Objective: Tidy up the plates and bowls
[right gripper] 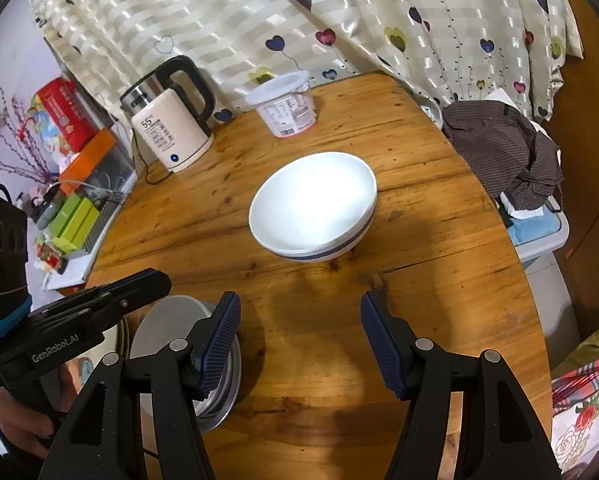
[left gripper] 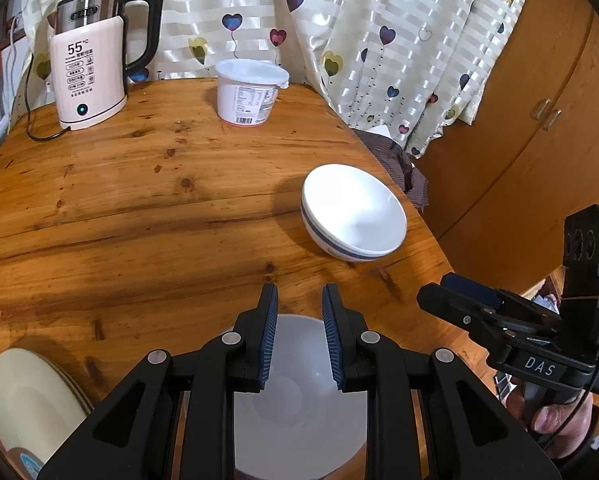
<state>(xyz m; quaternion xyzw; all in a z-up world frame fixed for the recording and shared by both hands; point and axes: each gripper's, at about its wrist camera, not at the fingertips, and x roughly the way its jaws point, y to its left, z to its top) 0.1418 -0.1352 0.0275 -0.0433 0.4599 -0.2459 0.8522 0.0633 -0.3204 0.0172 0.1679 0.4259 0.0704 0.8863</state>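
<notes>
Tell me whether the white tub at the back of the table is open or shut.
Shut. The white tub has its pale lid seated flat across the rim in both views; its contents cannot be told.

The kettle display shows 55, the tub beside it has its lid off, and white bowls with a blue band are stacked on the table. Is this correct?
One detail is wrong: the tub has its lid on, as the right wrist view shows. The rest holds: the kettle reads 55, the tub stands beside it, and the blue-banded bowls are stacked on the table.
</notes>
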